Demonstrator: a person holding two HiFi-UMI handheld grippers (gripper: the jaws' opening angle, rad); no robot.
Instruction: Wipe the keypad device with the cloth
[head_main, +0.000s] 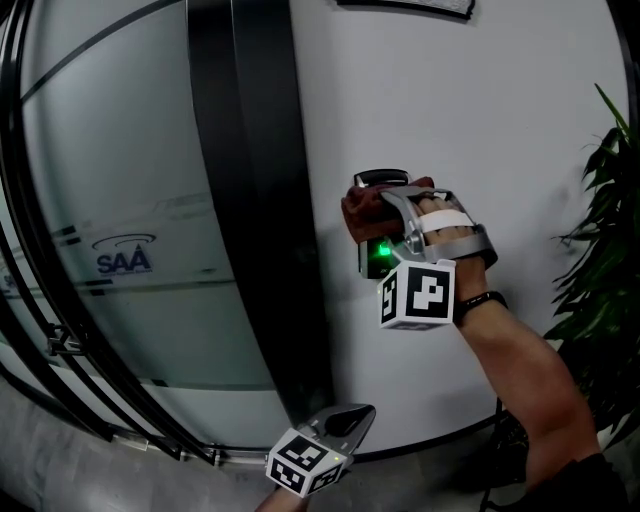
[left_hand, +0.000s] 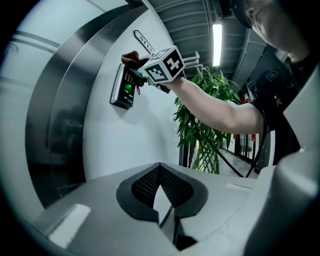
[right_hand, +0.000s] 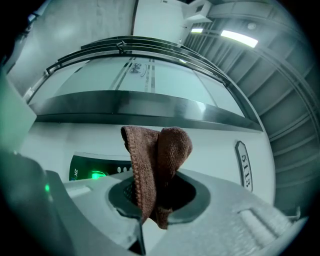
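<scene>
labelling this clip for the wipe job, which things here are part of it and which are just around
Part of the job:
- keypad device
- brown cloth, pinched in the right gripper, held up at the device's top

Just around:
- left gripper, shut with nothing in it, held low
- plant
- number plate
- glass panel with a logo

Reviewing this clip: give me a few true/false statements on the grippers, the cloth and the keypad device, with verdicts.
1. The right gripper is shut on the brown cloth. True.
2. The keypad device lies flat on a table. False: it is mounted on the white wall.
3. The left gripper holds a second cloth. False: its jaws are together with nothing between them, low down and away from the device.
4. A green light shows on the device. True.
</scene>
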